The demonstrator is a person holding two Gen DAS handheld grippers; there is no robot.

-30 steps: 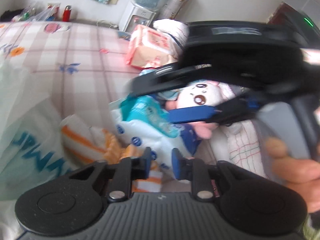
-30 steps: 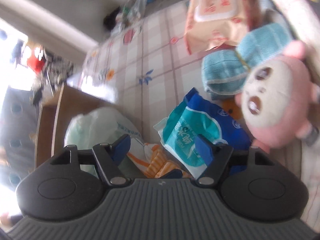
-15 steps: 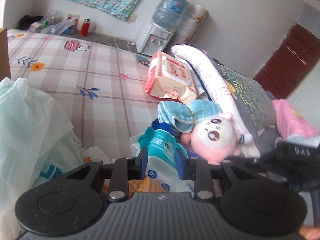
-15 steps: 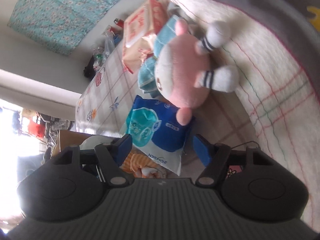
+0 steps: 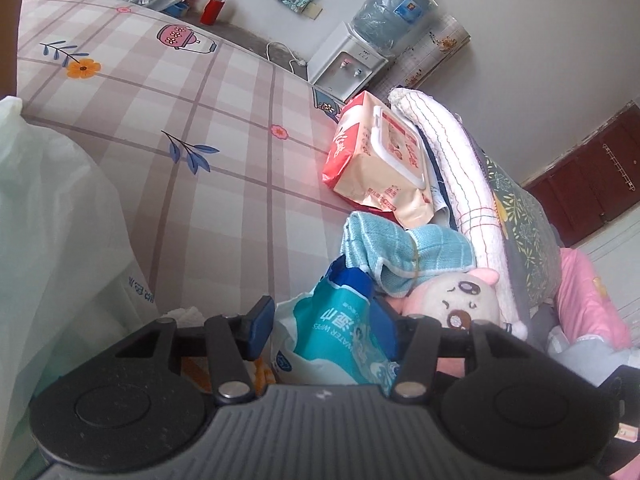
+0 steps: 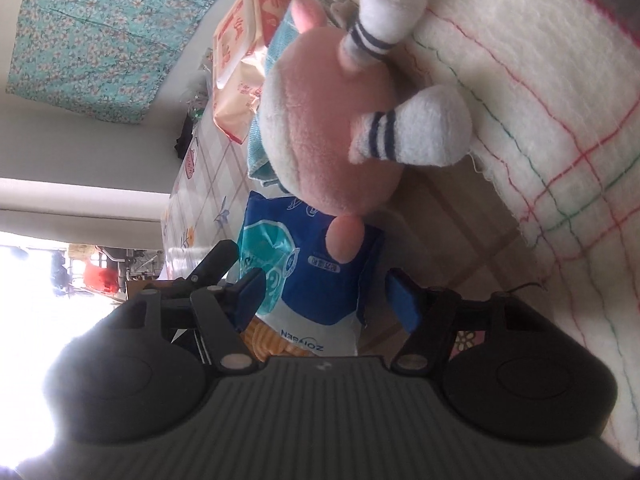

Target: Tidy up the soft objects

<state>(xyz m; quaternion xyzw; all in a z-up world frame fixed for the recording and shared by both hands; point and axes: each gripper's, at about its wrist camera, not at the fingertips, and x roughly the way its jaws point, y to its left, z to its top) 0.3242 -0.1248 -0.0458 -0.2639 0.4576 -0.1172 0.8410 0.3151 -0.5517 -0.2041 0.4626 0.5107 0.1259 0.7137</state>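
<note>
Left wrist only: water dispenser (image 5: 347, 67).

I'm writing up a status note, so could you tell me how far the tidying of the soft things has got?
Nothing looks sorted yet. Both grippers, left and right, straddle the blue wipes pack, the left's jaws just opening, the right's just closing, neither pressing it. Still loose on the bed: the plush, the blue towel, the red wipes pack. The white bag waits alongside.

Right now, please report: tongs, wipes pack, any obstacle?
Left tongs opening, right tongs closing, both open around wipes pack. Plush toy rests on pack's far end.
</note>
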